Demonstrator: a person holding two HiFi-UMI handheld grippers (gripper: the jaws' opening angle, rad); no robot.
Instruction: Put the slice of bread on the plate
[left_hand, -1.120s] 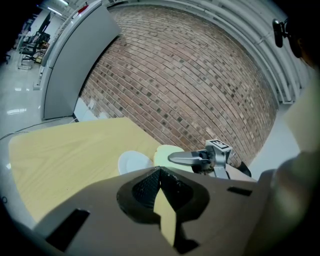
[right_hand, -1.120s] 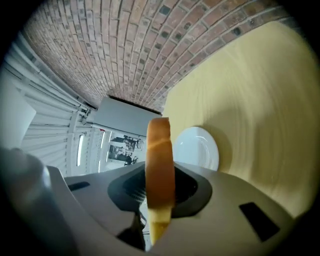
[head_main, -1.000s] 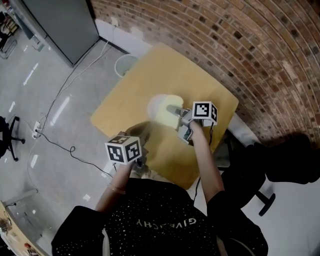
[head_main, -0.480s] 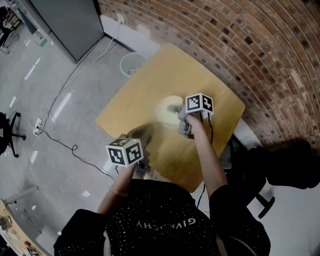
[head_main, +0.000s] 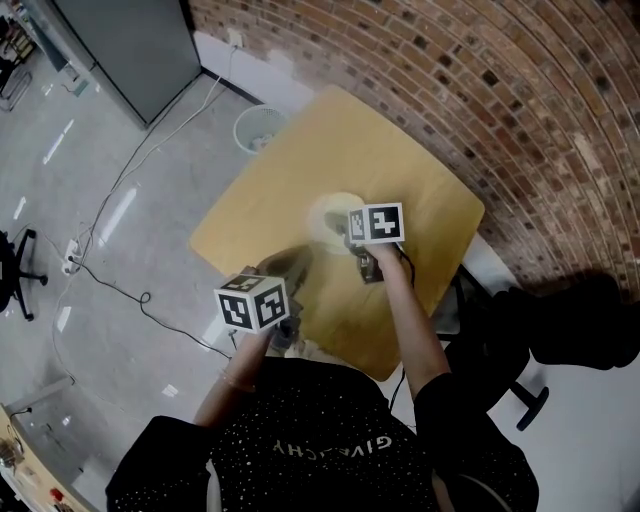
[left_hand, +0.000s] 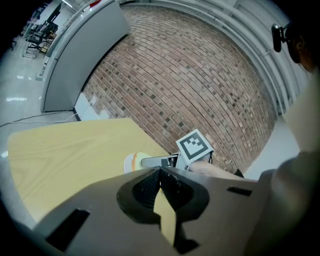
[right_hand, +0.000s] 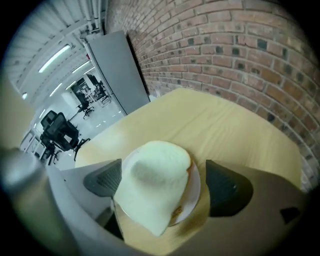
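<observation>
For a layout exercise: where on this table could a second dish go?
Bare wood lies between the plate and the table edge facing the brick wall, and toward the waste bin. Crowded: the middle, where the bread slice covers the plate.

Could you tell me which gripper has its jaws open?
The right gripper: its jaws have just been opening, with the bread slice between them; the left gripper has them together.

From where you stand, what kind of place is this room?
Probably an office or lab workspace: a wooden table beside a brick wall, a polished grey floor, and office chairs further back.
</observation>
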